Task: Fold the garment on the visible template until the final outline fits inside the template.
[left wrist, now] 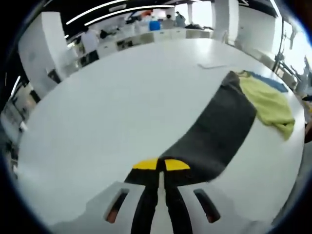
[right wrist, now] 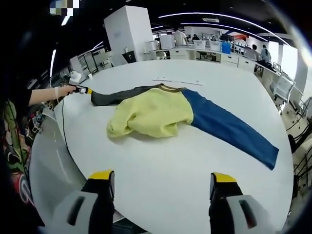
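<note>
In the left gripper view, the left gripper (left wrist: 161,165) had its yellow-tipped jaws pressed together on the end of the dark grey sleeve (left wrist: 219,129), low in the middle of the frame. The sleeve ran from the jaws up toward the upper right, where it met the yellow body (left wrist: 268,105) of the garment, bunched near the right edge, with a sliver of blue behind it. All of it lay on the white table (left wrist: 122,112).

In the right gripper view, the right gripper (right wrist: 163,183) stood wide open at the bottom of the frame, its two jaws well apart with nothing between them, hovering over bare table (right wrist: 161,161). The garment (right wrist: 161,114) lay across the middle of the frame: crumpled yellow body in the centre, a blue sleeve (right wrist: 234,131) stretched flat toward the lower right, and the grey sleeve (right wrist: 117,96) pulled out toward the upper left. There the left gripper (right wrist: 85,90) held its end, with the person's hand (right wrist: 61,91) behind it at the left edge. A thin flat white strip (right wrist: 178,81) lay on the table beyond the collar.
</note>
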